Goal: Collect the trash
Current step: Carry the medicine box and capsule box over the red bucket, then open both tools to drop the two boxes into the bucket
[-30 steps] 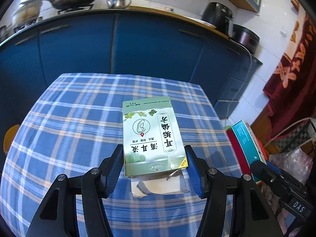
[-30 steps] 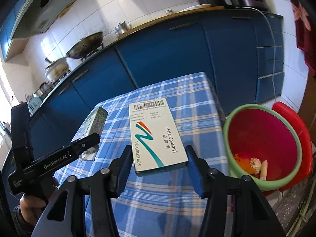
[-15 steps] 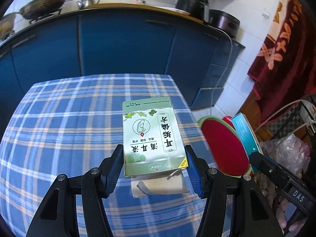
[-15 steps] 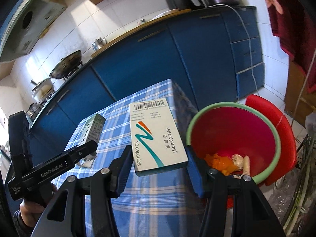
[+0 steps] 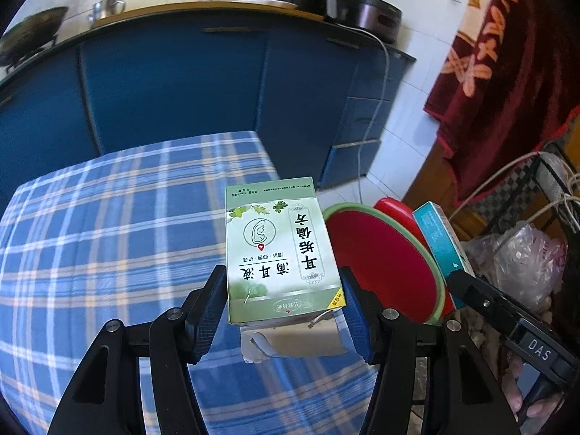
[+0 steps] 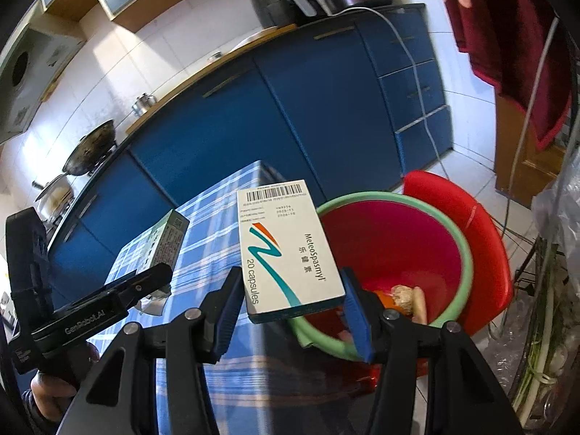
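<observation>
My left gripper (image 5: pixel 282 311) is shut on a green medicine box (image 5: pixel 279 250) with Chinese print, held above the right edge of the blue checked table (image 5: pixel 108 235); its torn flap hangs below. My right gripper (image 6: pixel 291 311) is shut on a white MeteoSpasmyl capsule box (image 6: pixel 286 250), held by the near rim of the red bin with a green rim (image 6: pixel 395 239). The bin (image 5: pixel 377 253) also shows right of the green box in the left wrist view. The green box (image 6: pixel 163 243) and left gripper show at the left of the right wrist view.
Food scraps (image 6: pixel 406 297) lie in the bin. A red stool (image 6: pixel 482 239) stands behind it. Blue cabinets (image 5: pixel 181 83) run along the back, with a white cable (image 6: pixel 417 72) hanging down. Plastic bags (image 5: pixel 525 261) and a wire rack sit at the right.
Both grippers have swung right with their boxes, off the table toward the bin. The bin now looms larger beside and under the boxes. Grips are unchanged.
</observation>
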Motion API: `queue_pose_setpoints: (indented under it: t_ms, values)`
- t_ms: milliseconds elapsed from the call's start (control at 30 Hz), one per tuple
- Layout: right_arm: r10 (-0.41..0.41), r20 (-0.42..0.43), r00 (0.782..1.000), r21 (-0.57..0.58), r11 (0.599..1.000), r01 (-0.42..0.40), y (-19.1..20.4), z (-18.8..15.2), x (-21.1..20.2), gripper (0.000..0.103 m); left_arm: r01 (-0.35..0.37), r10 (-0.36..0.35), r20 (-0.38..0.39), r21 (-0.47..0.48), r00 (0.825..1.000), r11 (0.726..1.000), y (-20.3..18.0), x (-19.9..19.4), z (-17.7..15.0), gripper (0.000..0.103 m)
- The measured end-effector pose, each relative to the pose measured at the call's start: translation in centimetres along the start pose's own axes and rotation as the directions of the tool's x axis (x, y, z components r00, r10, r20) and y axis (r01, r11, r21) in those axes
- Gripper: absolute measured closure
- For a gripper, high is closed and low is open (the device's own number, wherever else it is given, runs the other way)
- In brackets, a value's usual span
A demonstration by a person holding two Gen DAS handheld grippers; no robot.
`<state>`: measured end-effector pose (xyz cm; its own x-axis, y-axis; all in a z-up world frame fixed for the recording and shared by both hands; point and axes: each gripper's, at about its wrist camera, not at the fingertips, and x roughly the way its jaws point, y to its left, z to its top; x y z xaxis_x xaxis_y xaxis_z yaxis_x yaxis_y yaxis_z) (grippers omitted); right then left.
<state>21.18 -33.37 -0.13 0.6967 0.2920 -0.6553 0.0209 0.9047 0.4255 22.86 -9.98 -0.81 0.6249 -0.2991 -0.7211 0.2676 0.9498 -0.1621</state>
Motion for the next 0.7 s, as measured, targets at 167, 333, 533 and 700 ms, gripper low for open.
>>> queue_pose_setpoints:
  t_ms: [167, 333, 533, 700]
  values:
    - [-0.030, -0.001, 1.000, 0.033, 0.999, 0.030, -1.9, 0.3, 0.5, 0.047, 0.024, -0.024, -0.018, 0.033, 1.000, 0.999, -1.8, 1.7, 0.7, 0.041]
    - [-0.061, -0.002, 0.998, 0.062, 0.996, 0.061, -3.6, 0.4, 0.8, 0.047, 0.049, -0.047, -0.032, 0.066, 0.998, 0.997, -3.3, 3.3, 1.3, 0.041]
    - [-0.099, -0.009, 0.995, 0.090, 0.991, 0.099, -5.3, 0.6, 1.5, 0.047, 0.076, -0.070, -0.064, 0.103, 0.996, 0.992, -5.2, 5.5, 1.7, 0.041]
    - [-0.128, -0.019, 0.992, 0.110, 0.985, 0.129, -6.6, 0.4, 2.2, 0.047, 0.089, -0.077, -0.098, 0.125, 0.992, 0.988, -6.2, 7.5, 1.8, 0.041]
